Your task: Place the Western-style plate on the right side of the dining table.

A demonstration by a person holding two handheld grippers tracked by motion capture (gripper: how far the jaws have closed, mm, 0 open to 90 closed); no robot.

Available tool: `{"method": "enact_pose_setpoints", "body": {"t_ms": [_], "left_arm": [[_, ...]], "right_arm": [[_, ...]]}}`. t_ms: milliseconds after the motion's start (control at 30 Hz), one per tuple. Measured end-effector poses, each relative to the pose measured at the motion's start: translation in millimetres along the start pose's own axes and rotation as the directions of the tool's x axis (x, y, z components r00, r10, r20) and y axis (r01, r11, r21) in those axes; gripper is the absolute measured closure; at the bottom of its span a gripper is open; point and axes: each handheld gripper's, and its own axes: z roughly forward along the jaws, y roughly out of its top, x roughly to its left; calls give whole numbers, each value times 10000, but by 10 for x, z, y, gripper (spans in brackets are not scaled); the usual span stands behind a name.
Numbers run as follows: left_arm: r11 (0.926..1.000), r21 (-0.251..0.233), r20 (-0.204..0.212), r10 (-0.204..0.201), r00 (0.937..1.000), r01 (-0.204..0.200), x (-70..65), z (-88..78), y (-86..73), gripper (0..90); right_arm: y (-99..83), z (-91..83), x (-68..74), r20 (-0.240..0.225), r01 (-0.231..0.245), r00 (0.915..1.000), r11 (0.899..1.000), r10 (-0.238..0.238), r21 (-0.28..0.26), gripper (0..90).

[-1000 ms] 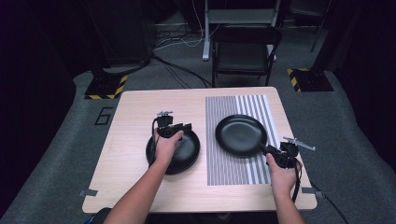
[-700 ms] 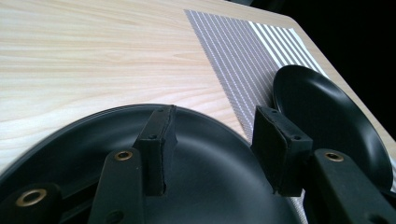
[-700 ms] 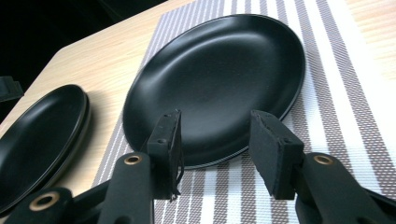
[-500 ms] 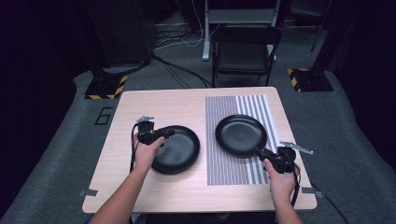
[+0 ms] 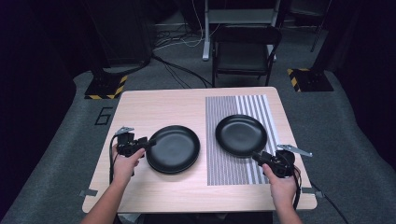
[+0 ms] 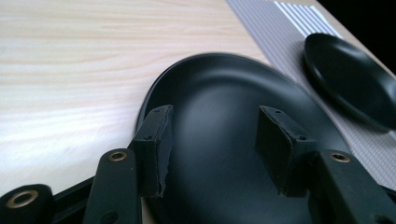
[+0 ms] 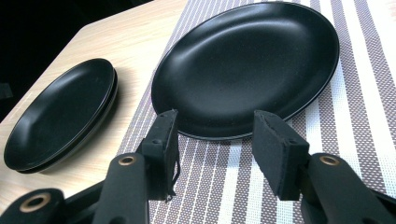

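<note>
Left gripper (image 5: 148, 142) open at stack (image 5: 173, 149) rim, jaws just widening, probably clear. Right gripper (image 5: 258, 157) released beside plate (image 5: 241, 135), jaws also just widening.

I see the table (image 5: 154, 105) with a striped mat (image 5: 233, 172) covering its right half. A single plate (image 5: 241, 135) sits on the mat, toward its far part. Left of it, on bare wood, a stack of two plates (image 5: 173, 148) rests slightly nearer. My left gripper (image 5: 148, 142) lies at the stack's left rim; my right gripper (image 5: 258, 157) is by the single plate's near-right rim. A chair (image 5: 245, 49) stands beyond the far edge.
</note>
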Motion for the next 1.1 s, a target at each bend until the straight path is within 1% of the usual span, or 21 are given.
{"method": "enact_pose_setpoints", "body": {"t_ms": [167,267,300,333,367,433,500,533,633,667,733,767,833,867,933,1000,1033,1067,1100], "left_arm": [[9999,-65,-288,-150,9995,149,144,-147,-105,460],[9996,-91,-507,-260,9984,256,227,-216,-164,459],[9993,-156,-604,-347,9976,338,249,-230,-186,458],[9993,-189,-641,-339,9974,327,290,-245,-211,457],[9989,-193,-670,-434,9968,422,308,-252,-228,457],[9979,-167,-772,-634,9950,623,355,-264,-267,456],[9983,-106,-870,-574,9946,567,416,-279,-297,455],[9974,-115,-931,-713,9931,705,431,-286,-309,455],[9972,-144,-1094,-741,9912,730,485,-314,-350,453],[9979,-89,-1216,-649,9905,643,498,-321,-363,453],[9988,27,-1397,-477,9890,486,527,-323,-384,453],[9990,50,-1429,-430,9888,442,541,-321,-392,453],[9993,109,-1488,-341,9883,361,567,-311,-408,452],[9996,210,-1543,-146,9879,181,583,-310,-413,452],[9995,309,-1617,99,9868,-49,602,-295,-420,451],[9984,479,-1794,382,9830,-300,611,-289,-422,449],[9981,478,-1864,471,9813,-388,610,-281,-425,448],[9972,548,-1898,596,9800,-500,604,-276,-422,448],[9960,620,-1919,756,9785,-648,598,-268,-420,447]], "right_arm": [[-25,-16,-27,-3,-35,10000,9999,35,109,504],[-61,-11,-56,95,109,9999,9996,-111,242,498],[-79,-9,-68,175,142,9997,9994,-147,303,498],[-96,-3,-79,195,159,9997,9994,-165,315,498],[-113,4,-96,203,262,9994,9990,-270,369,497],[-133,16,-105,255,317,9991,9987,-328,406,494],[-152,32,-107,282,328,9990,9986,-340,423,490],[-162,44,-108,278,397,9988,9981,-410,465,488],[-211,95,-108,289,526,9981,9964,-546,669,487],[-233,115,-108,309,584,9977,9956,-608,726,487],[-273,151,-97,399,857,9952,9926,-894,860,488],[-285,165,-91,437,1059,9929,9901,-1103,920,488],[-299,184,-66,472,1200,9911,9882,-1248,951,487],[-303,189,-54,474,1371,9887,9862,-1419,924,486],[-314,203,-23,522,1783,9815,9791,-1840,976,487],[-332,225,-18,427,2178,9738,9703,-2232,1049,491],[-339,234,-24,401,2238,9725,9683,-2294,1112,491],[-348,242,-36,362,2197,9737,9689,-2251,1141,490],[-356,246,-51,391,2212,9731,9680,-2271,1185,490]]}}
